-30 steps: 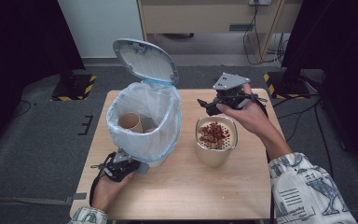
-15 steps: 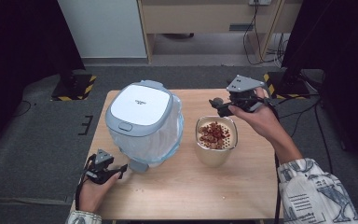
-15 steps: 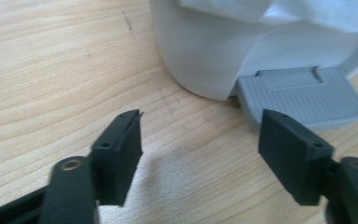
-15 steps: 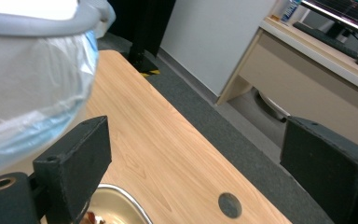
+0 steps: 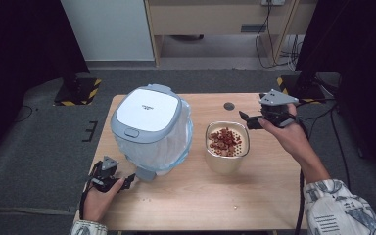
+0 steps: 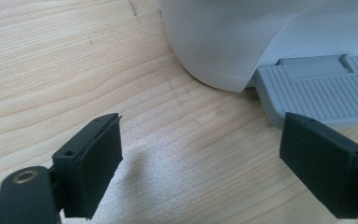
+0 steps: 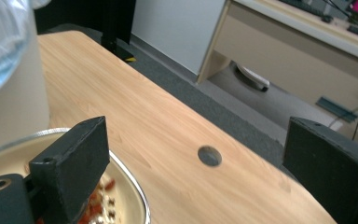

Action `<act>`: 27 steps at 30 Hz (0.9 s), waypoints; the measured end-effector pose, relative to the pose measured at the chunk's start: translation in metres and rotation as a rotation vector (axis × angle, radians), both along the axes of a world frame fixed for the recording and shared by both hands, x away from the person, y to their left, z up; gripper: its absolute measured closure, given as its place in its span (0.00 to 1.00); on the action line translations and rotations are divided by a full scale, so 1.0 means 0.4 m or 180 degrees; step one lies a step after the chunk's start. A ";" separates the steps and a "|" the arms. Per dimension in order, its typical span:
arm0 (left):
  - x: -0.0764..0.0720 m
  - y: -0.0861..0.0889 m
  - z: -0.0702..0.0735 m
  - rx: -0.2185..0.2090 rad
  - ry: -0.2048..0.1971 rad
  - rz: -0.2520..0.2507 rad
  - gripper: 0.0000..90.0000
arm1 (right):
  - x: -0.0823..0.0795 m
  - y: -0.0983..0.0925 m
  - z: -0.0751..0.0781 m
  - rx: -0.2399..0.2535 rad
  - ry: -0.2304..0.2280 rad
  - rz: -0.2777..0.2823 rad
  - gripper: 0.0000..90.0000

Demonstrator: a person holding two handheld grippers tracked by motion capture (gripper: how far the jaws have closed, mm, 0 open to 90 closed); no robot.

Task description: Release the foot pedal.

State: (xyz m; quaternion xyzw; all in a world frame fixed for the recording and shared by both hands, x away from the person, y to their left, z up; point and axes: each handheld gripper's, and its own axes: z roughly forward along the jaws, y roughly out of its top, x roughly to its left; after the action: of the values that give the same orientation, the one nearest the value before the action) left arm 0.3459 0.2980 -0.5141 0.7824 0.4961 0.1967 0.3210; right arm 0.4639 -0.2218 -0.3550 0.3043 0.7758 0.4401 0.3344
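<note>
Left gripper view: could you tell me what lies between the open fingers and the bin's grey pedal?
Only bare wooden tabletop lies between the left gripper and the grey pedal; the left gripper view shows it.

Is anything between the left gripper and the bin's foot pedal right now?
Nothing visible does. In the left gripper view the grey ribbed pedal lies just beyond the right-hand jaw of the open left gripper, with only bare wooden table between. The high view agrees: the gripper sits beside the bin, apart from it.

Even bright overhead light, dark surround; gripper views' near jaws blurred
</note>
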 end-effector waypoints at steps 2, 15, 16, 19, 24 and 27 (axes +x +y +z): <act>0.001 0.002 0.000 0.0014 -0.0007 0.0001 0.13 | -0.006 -0.016 -0.016 0.0017 0.0032 -0.0055 0.08; 0.005 0.022 -0.005 0.0040 -0.0026 0.0026 0.13 | -0.051 -0.107 -0.146 0.0107 0.0322 -0.0350 0.07; 0.005 0.022 -0.005 0.0049 -0.0022 0.0028 0.13 | -0.054 -0.111 -0.153 0.0119 0.0340 -0.0369 0.07; 0.006 0.026 -0.007 0.0068 -0.0031 0.0044 0.13 | -0.064 -0.126 -0.183 0.0139 0.0413 -0.0417 0.07; 0.008 0.034 -0.010 0.0090 -0.0024 0.0073 0.13 | -0.078 -0.149 -0.226 0.0196 0.0528 -0.0542 0.08; 0.010 0.042 -0.014 0.0104 -0.0005 0.0099 0.13 | -0.086 -0.159 -0.248 0.0224 0.0594 -0.0602 0.08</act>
State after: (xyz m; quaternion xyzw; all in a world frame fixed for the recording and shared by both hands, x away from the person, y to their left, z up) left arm 0.3499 0.3148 -0.5197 0.7796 0.5046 0.2104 0.3055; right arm 0.4296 -0.2855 -0.4543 0.4272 0.7556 0.4033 0.2898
